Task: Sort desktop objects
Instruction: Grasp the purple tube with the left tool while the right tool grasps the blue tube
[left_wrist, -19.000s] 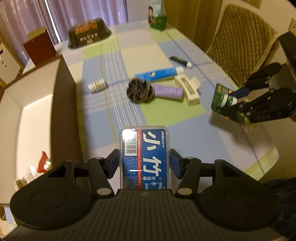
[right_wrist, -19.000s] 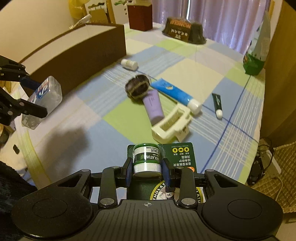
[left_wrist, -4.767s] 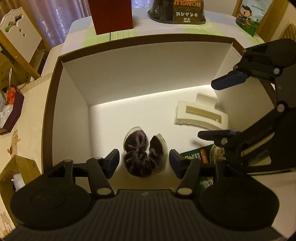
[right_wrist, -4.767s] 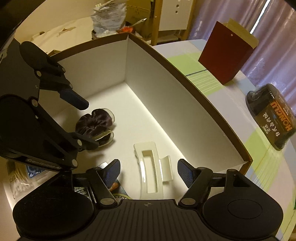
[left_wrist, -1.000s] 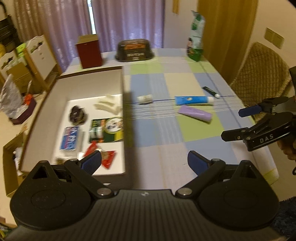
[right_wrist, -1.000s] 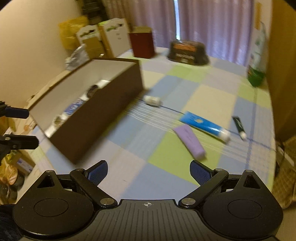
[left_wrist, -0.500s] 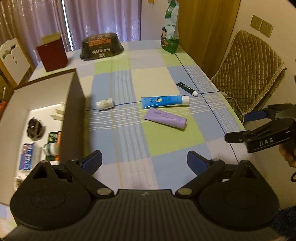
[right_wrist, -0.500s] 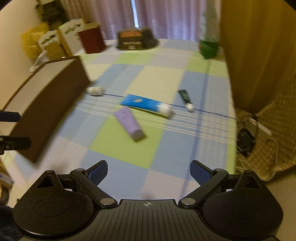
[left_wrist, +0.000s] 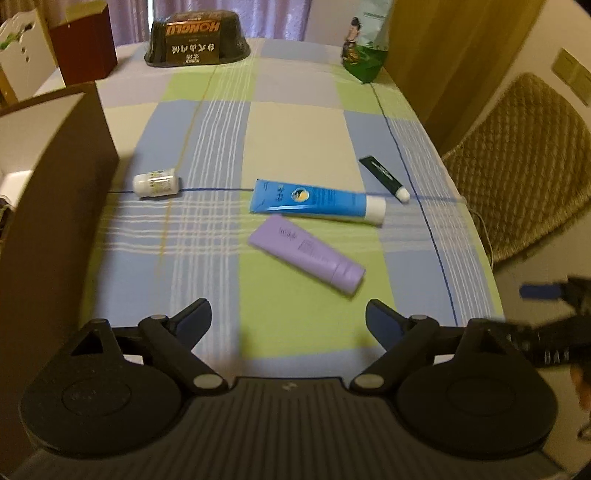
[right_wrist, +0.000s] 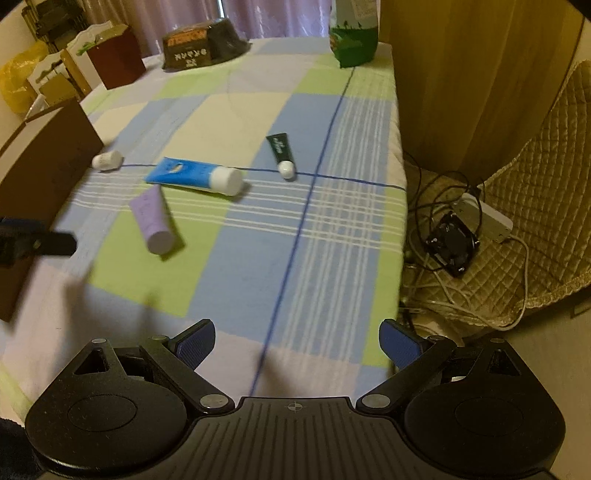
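Both jaws are held wide apart and empty: the left gripper and the right gripper. On the tablecloth, the purple tube is seen at 12 o'clock from the left gripper, the blue tube just beyond, the small white bottle at 10 o'clock beside the brown box.

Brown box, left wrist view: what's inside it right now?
Mostly hidden. The brown box shows its dark outer wall and a strip of pale inner wall; a small white patch at the left edge may be the floor. Any contents are covered by the wall or out of view.
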